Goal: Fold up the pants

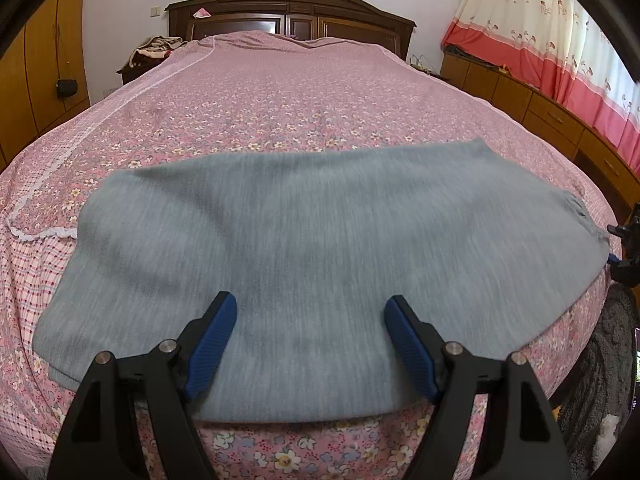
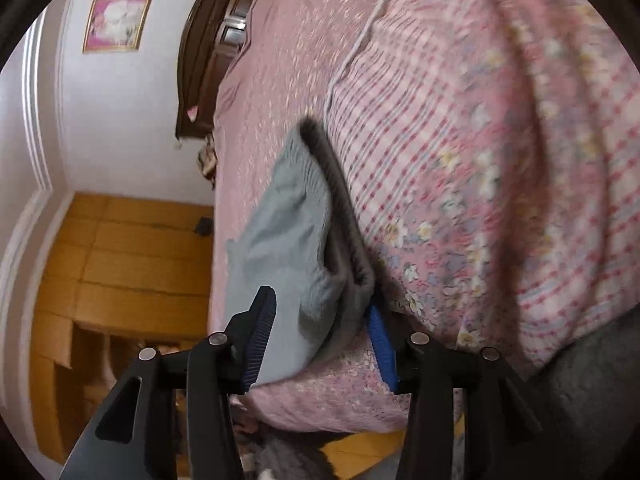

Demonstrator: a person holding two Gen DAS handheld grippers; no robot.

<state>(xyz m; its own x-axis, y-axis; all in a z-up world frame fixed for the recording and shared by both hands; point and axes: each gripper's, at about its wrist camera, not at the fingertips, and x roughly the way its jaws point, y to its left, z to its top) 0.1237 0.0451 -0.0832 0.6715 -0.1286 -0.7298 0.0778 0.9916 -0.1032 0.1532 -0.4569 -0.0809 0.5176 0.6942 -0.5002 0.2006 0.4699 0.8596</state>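
The grey pants (image 1: 304, 240) lie spread flat across the near end of the bed (image 1: 280, 92), reaching almost from the left edge to the right edge, with the near hem running along the bed's front edge. The fabric looks doubled, and the waistband end (image 2: 320, 200) at the bed's right edge gapes open to show a darker lining. The left gripper (image 1: 311, 312) is held level and low over the front edge, pointing toward the dark wooden headboard (image 1: 292, 16); its blue pads stand wide apart over the cloth, gripping nothing. The right gripper (image 2: 320, 312) is rolled sideways at the right edge, jaws apart, one pad above the waistband end and the other at its underside; contact cannot be confirmed. A wooden wardrobe (image 1: 40, 60) stands left of the bed, a curtain (image 1: 560, 40) right.
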